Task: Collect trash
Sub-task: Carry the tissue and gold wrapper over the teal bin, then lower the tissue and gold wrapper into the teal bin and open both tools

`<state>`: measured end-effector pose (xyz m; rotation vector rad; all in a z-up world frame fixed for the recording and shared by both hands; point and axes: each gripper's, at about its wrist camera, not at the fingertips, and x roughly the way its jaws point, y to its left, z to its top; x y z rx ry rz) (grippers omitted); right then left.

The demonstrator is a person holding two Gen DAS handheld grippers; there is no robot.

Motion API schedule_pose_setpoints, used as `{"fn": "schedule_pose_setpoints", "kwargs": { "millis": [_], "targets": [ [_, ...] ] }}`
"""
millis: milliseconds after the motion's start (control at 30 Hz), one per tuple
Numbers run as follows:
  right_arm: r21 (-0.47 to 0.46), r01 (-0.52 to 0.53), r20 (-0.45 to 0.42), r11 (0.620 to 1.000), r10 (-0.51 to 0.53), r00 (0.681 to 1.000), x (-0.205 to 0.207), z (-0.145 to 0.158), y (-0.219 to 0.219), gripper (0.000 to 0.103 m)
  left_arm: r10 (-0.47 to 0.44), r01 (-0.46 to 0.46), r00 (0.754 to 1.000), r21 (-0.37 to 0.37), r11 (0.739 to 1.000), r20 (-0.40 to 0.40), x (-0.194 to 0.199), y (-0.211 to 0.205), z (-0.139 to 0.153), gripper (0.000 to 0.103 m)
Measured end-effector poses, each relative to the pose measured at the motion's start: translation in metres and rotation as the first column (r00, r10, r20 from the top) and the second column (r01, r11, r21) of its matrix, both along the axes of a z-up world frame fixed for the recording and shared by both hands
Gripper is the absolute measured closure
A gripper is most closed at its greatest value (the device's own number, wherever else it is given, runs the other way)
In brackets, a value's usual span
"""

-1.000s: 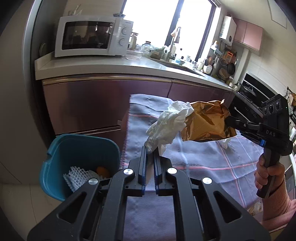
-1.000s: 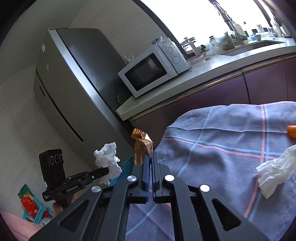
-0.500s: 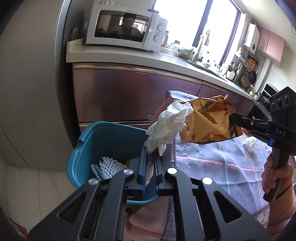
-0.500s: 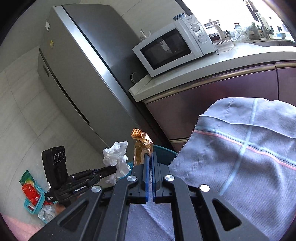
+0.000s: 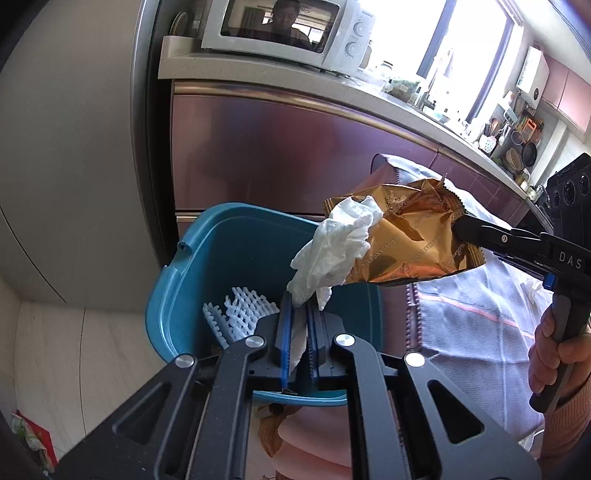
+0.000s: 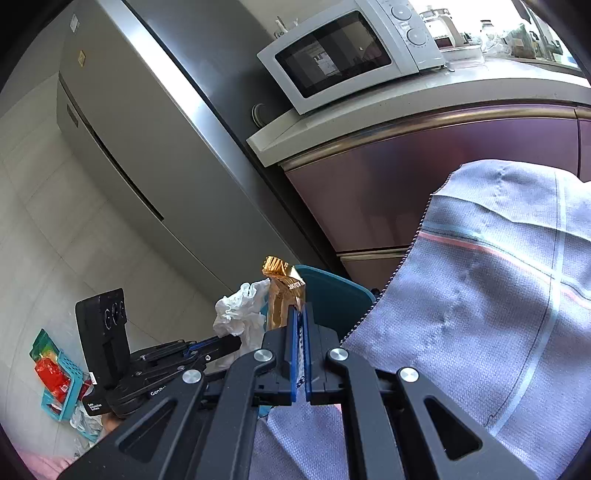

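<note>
My left gripper [image 5: 300, 306] is shut on a crumpled white tissue [image 5: 334, 247], which hangs over the teal trash bin [image 5: 192, 273]. White foam netting [image 5: 243, 314] lies inside that bin. To the right, my right gripper [image 5: 458, 229] is shut on a gold foil snack wrapper [image 5: 413, 236], held beside the tissue near the bin's far rim. In the right wrist view the right gripper [image 6: 300, 314] pinches the gold wrapper [image 6: 280, 291] edge-on, the tissue [image 6: 240, 314] and left gripper [image 6: 236, 341] sit just left of it, and the teal bin [image 6: 332, 299] shows behind.
A table under a grey checked cloth [image 6: 498, 295] stands right of the bin. Maroon cabinets [image 5: 277, 147] with a microwave [image 5: 288, 29] on the counter lie behind, a steel fridge [image 6: 155, 140] to the left. A small blue basket [image 6: 59, 380] of packets sits on the floor.
Both grippers have swung left off the table with their loads. The bin has come from the lower left to directly under the tissue and wrapper.
</note>
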<state>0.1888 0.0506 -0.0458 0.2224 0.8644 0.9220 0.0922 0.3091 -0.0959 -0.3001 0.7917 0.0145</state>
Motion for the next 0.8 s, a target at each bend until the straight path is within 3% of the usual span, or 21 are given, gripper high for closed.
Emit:
{"fn": "schedule_pose_setpoints", "kwargs": {
  "millis": [800],
  "targets": [
    [-0.069,-0.024,-0.039,0.997,0.022,0.999,0.015,-0.025,0.035,0.099,0.015,-0.015,0.998,0.002,1.0,-0.057,0.025,-0.003,-0.034,0.094]
  ]
}}
